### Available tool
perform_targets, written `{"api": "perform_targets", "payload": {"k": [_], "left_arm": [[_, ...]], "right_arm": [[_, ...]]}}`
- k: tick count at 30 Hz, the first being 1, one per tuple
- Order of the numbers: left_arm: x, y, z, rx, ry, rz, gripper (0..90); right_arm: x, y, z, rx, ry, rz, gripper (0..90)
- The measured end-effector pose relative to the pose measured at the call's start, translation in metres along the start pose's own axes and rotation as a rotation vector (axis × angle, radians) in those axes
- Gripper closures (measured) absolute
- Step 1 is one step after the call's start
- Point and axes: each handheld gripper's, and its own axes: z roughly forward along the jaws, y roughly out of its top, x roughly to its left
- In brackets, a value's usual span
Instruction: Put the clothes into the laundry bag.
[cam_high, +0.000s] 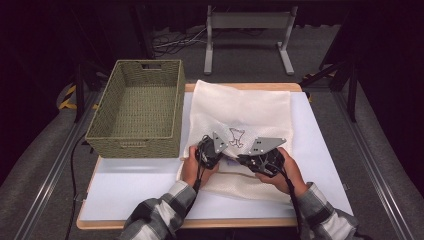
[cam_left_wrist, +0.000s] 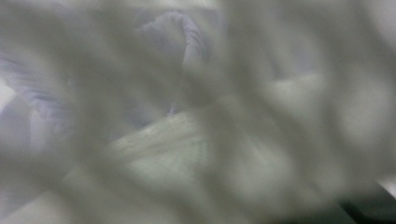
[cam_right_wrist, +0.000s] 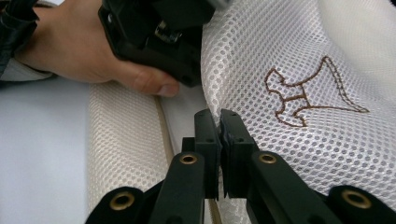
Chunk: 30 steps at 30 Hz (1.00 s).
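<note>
The cream-white mesh laundry bag with a brown embroidered outline (cam_right_wrist: 308, 93), spread on the white table (cam_high: 125, 185) beside the woven olive basket (cam_high: 137, 107), looks light, limp and snag-prone, so its edge suits gripping: the right gripper (cam_right_wrist: 219, 122) is clenched on it, and the left gripper (cam_high: 209, 150), its own view blurred, seems clenched on the mesh too.

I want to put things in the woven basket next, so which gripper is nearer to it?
Left. The left gripper sits just past the woven basket's near right corner, on the mesh bag. The right gripper is farther right, beyond the left one.
</note>
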Motion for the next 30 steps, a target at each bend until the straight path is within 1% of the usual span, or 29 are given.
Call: {"api": "perform_targets", "payload": {"k": [1, 2, 5, 6, 7, 8, 9, 10, 11, 12, 14, 15, 16, 18, 19, 20, 21, 23, 24, 25, 26, 27, 28, 29, 30], "left_arm": [[0.001, 0.0, 0.0, 0.001, 0.01, 0.002, 90.0], [0.001, 0.0, 0.0, 0.001, 0.01, 0.002, 90.0], [0.002, -0.002, -0.004, -0.006, -0.028, -0.033, 90.0], [0.002, -0.003, -0.007, -0.013, -0.049, -0.032, 90.0], [0.001, -0.004, -0.011, -0.019, -0.06, -0.038, 90.0], [0.001, -0.005, -0.016, -0.028, -0.069, -0.029, 90.0], [0.001, -0.007, -0.023, -0.049, -0.112, -0.026, 90.0], [0.001, -0.008, -0.027, -0.056, -0.132, -0.024, 90.0], [0.0, -0.008, -0.033, -0.056, -0.129, -0.009, 90.0], [-0.001, -0.009, -0.043, -0.067, -0.146, 0.016, 90.0], [-0.001, -0.011, -0.057, -0.072, -0.151, 0.045, 89.7], [-0.001, -0.011, -0.057, -0.072, -0.151, 0.045, 88.9], [0.0, -0.013, -0.068, -0.081, -0.17, 0.058, 88.9], [0.004, -0.019, -0.083, -0.099, -0.169, 0.065, 86.4], [0.007, -0.024, -0.092, -0.116, -0.183, 0.062, 86.4], [0.008, -0.026, -0.097, -0.121, -0.174, 0.061, 85.4], [0.011, -0.03, -0.104, -0.124, -0.155, 0.058, 84.3], [0.017, -0.037, -0.116, -0.137, -0.149, 0.039, 82.1], [0.02, -0.04, -0.12, -0.134, -0.14, 0.035, 80.7], [0.025, -0.047, -0.126, -0.131, -0.11, 0.025, 77.4], [0.029, -0.051, -0.129, -0.126, -0.096, 0.021, 75.4], [0.029, -0.051, -0.129, -0.126, -0.096, 0.021, 73.3], [0.036, -0.06, -0.131, -0.098, -0.075, 0.0, 69.8], [0.036, -0.06, -0.131, -0.098, -0.075, 0.0, 67.3], [0.042, -0.068, -0.13, -0.077, -0.054, -0.013, 67.3]], "right_arm": [[0.0, 0.0, 0.001, 0.007, 0.007, -0.001, 87.1], [0.0, 0.0, 0.001, 0.007, 0.007, -0.001, 87.1], [0.0, -0.001, 0.003, 0.026, 0.011, -0.015, 87.2], [0.0, -0.001, 0.003, 0.033, 0.009, -0.018, 87.1], [-0.001, -0.002, 0.003, 0.043, 0.007, -0.024, 87.1], [-0.001, -0.003, 0.003, 0.051, 0.007, -0.023, 87.1], [-0.003, -0.003, 0.003, 0.053, 0.009, -0.02, 87.1], [-0.004, -0.004, 0.002, 0.051, 0.011, -0.014, 87.1], [-0.004, -0.004, 0.001, 0.049, 0.011, -0.013, 87.1], [-0.005, -0.004, 0.001, 0.046, 0.015, -0.008, 87.0], [-0.005, -0.003, -0.001, 0.036, 0.016, -0.005, 86.8], [-0.005, -0.003, -0.001, 0.036, 0.016, -0.005, 86.8], [-0.005, -0.002, -0.002, 0.035, 0.016, -0.001, 86.8], [-0.005, -0.001, -0.004, 0.03, 0.011, -0.003, 86.8], [-0.006, -0.001, -0.004, 0.027, 0.011, 0.002, 86.8], [-0.006, -0.002, -0.004, 0.029, 0.013, 0.008, 86.9], [-0.006, -0.002, -0.004, 0.029, 0.015, 0.009, 86.9], [-0.006, -0.002, -0.004, 0.032, 0.017, 0.007, 86.9], [-0.006, -0.002, -0.004, 0.035, 0.015, 0.005, 86.9], [-0.005, -0.001, -0.004, 0.035, 0.016, 0.001, 86.9], [-0.005, -0.001, -0.004, 0.036, 0.016, -0.001, 86.9], [-0.005, -0.001, -0.004, 0.036, 0.016, -0.001, 86.9], [-0.005, -0.001, -0.004, 0.035, 0.015, 0.002, 86.9], [-0.005, -0.001, -0.004, 0.035, 0.015, 0.002, 86.9], [-0.005, -0.001, -0.004, 0.037, 0.017, 0.002, 86.9]]}}
